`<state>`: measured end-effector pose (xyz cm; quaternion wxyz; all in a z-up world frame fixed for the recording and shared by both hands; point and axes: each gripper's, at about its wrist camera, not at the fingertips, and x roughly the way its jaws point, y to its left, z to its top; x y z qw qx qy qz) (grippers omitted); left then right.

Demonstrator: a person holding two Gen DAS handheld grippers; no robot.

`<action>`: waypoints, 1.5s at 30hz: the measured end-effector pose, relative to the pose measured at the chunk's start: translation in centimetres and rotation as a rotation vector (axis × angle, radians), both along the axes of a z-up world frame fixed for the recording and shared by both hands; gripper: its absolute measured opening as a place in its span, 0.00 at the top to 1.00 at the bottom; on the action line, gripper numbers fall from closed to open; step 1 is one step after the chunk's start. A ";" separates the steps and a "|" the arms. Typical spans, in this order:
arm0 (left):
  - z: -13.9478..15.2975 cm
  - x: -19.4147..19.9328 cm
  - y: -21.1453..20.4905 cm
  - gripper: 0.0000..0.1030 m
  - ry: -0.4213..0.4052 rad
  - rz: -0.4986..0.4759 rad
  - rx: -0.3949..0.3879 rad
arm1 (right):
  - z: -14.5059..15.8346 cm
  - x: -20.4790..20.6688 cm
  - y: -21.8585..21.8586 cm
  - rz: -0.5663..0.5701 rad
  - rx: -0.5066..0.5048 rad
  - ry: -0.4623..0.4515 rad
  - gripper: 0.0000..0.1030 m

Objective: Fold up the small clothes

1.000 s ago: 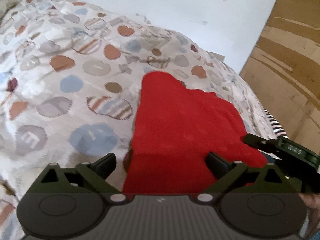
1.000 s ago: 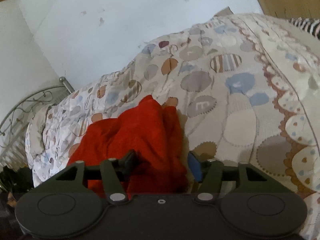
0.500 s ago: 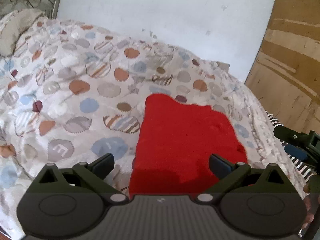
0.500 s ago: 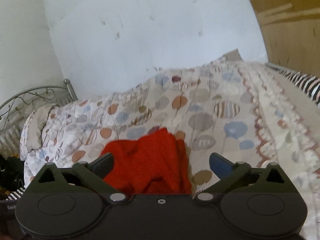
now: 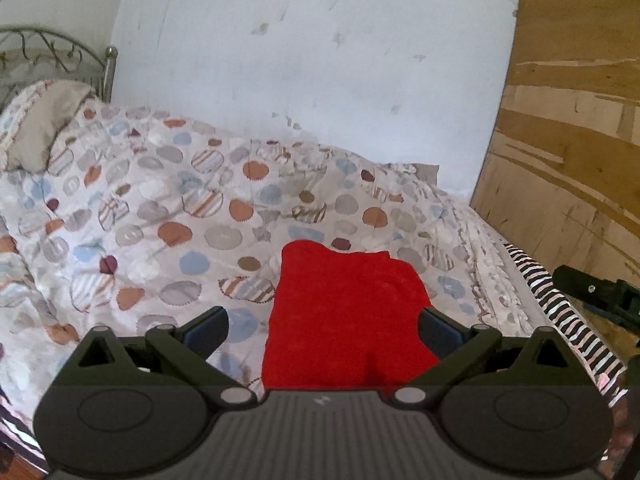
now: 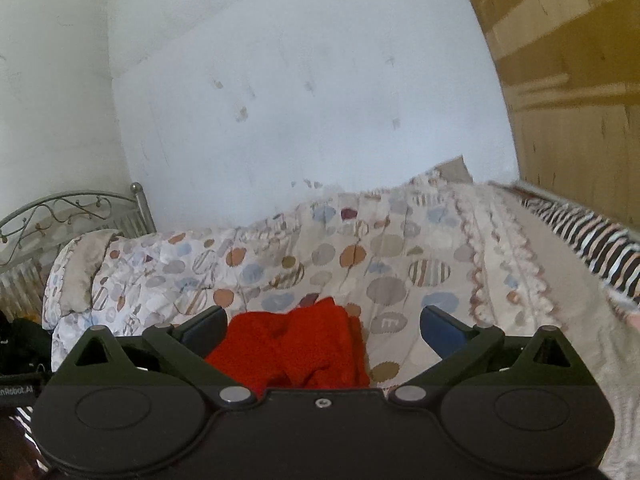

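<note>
Left gripper [image 5: 322, 330] and right gripper [image 6: 322, 326] both gaping wide, gripping nothing, red cloth [image 5: 344, 320] lying folded and fuzzy on the spotted quilt [image 5: 160, 216], striped sheet [image 5: 560, 320] edging the bed, white wall [image 6: 300, 100] standing behind.

White lettering, cut off by the frame edge, is seen on a dark strap [image 6: 16, 390] at the lower left of the right wrist view; "nRobot.AI" can be read there. A pale letter "E" is printed in a grey patch [image 6: 389, 323] of the bed's quilt [image 6: 400, 256]. A small white mark on the left gripper's ribbed body [image 5: 321, 401] cannot be read.
</note>
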<state>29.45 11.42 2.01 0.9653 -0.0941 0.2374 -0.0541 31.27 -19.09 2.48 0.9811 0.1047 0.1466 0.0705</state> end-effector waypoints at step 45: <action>-4.0 -21.7 4.4 0.00 -0.083 0.162 0.076 | -4.7 -21.4 6.0 0.114 -0.163 -0.077 0.00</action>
